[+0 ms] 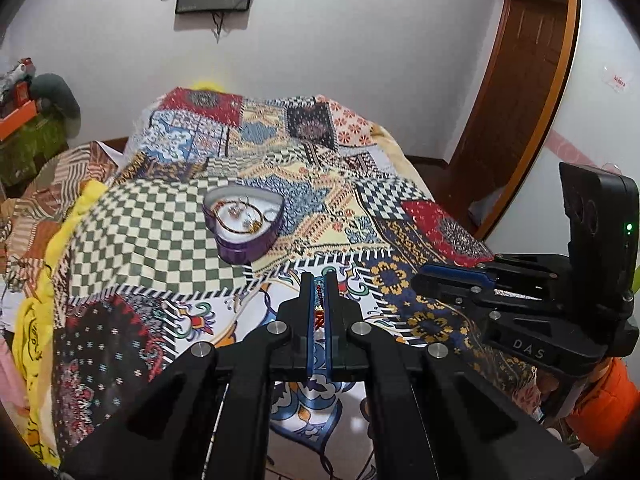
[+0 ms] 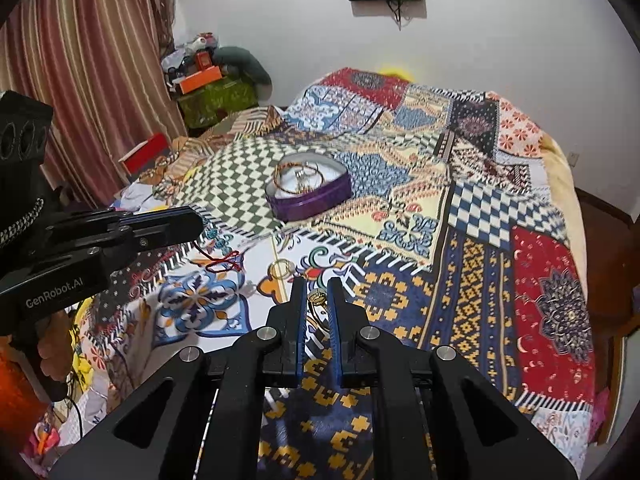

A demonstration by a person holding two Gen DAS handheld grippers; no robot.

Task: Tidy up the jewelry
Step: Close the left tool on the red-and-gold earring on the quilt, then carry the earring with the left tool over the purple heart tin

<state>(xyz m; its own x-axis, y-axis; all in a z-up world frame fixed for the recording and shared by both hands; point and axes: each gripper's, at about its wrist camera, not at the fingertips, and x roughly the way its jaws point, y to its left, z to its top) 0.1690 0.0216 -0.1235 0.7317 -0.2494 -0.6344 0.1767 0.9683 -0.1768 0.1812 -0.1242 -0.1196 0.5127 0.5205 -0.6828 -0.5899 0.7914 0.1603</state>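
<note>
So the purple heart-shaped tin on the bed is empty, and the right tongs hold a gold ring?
Not empty: the right wrist view shows bangles and small jewelry inside the purple heart-shaped tin. The right tongs do hold a gold ring.

Heart tin (image 2: 308,190) only obstacle mid-bed; open quilt (image 2: 460,280) btwn it & both grippers, right side free.

The left hand-held gripper (image 1: 319,280) tilts downward, its blue-lined fingers (image 1: 309,320) pressed nearly together on a red thread bracelet (image 2: 222,262). The right hand-held gripper (image 2: 318,286) slants down alongside it, fingers (image 2: 335,320) clamped on a gold ring (image 2: 317,297). A hand (image 2: 52,344) grips the left handle below an orange sleeve (image 2: 16,392).
</note>
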